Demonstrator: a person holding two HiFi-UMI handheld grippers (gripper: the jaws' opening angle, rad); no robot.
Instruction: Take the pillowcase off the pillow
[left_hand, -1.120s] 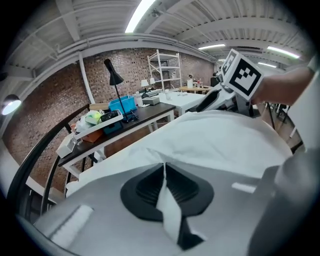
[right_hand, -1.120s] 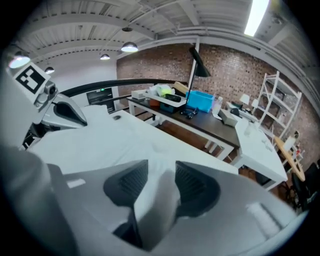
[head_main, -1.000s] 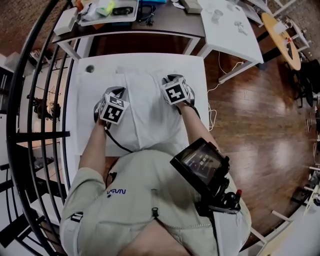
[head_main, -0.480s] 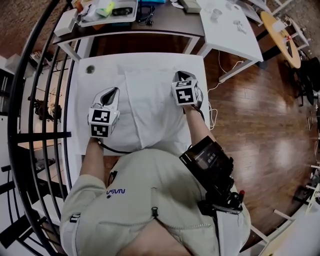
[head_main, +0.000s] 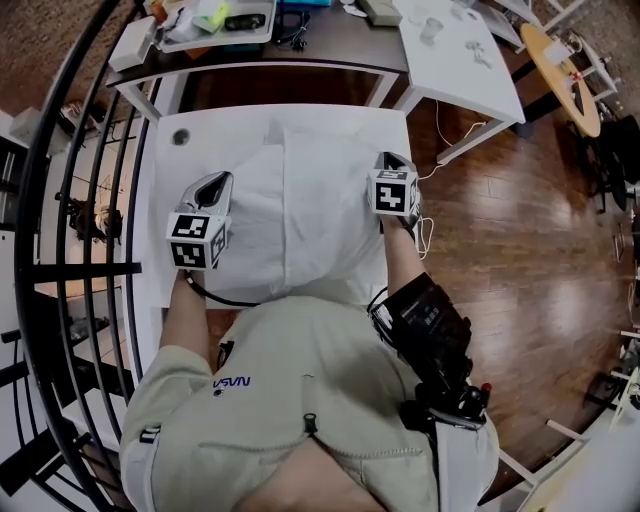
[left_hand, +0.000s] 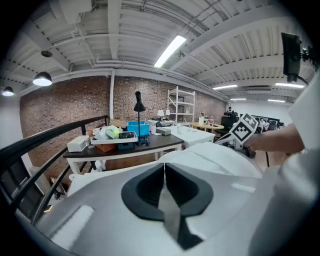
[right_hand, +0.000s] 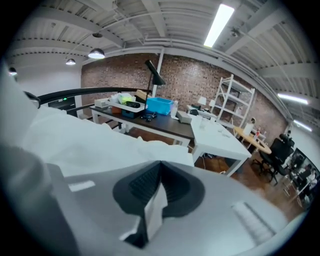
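Left to right: one black railing (head_main: 62, 200) runs just beside the left edge of the one white table (head_main: 168, 200). Two grippers. The left gripper (head_main: 217, 181) has its jaws pressed together on a thin fold of the one pillowcase (head_main: 300, 210), at its left side. The case lies bulging along the table's middle; the pillow inside is hidden, and the person's torso cuts off the near end. The right gripper (head_main: 388, 158) pinches a white flap at the case's right side, by the table's right edge, with open wooden floor (head_main: 500, 230) beyond.
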